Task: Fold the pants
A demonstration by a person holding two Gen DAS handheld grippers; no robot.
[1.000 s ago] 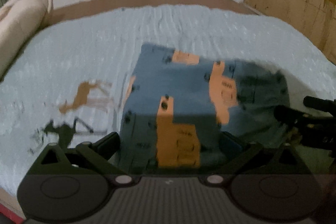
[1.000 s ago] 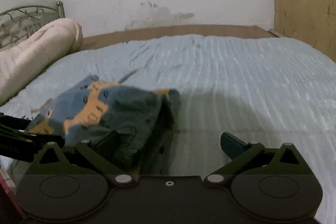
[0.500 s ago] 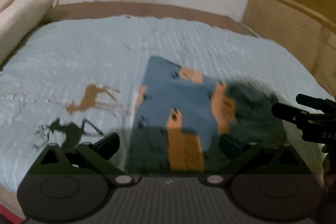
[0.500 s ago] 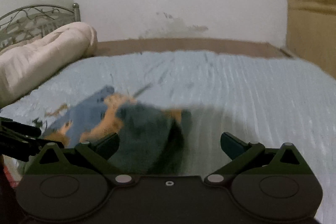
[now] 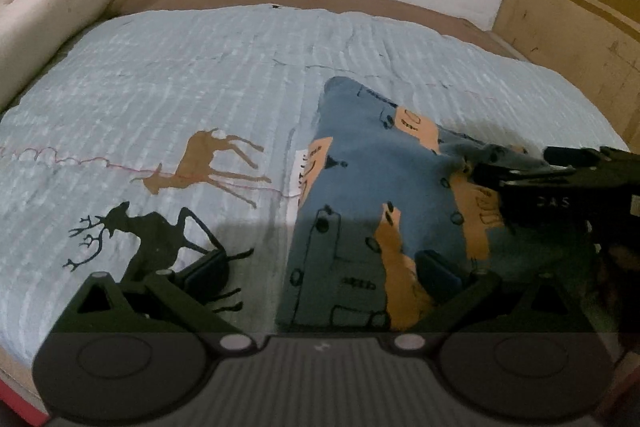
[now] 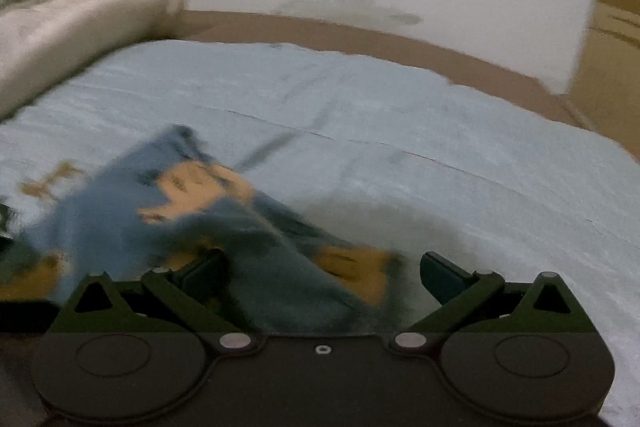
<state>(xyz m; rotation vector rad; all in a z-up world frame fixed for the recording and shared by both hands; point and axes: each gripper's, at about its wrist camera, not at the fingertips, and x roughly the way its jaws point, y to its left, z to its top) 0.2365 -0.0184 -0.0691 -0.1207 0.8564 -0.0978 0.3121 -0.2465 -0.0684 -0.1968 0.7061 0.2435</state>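
Pants (image 5: 384, 211) now flatter on bed (image 5: 200, 79); both claws, left (image 5: 320, 275) and right (image 6: 322, 277), low, spread, released.

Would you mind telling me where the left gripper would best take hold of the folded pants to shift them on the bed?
Probably the near edge of the pants, taken from the front. There the bundle lies flat on the blue bedspread, right between the left gripper's open fingers, away from the right gripper at its far right corner.
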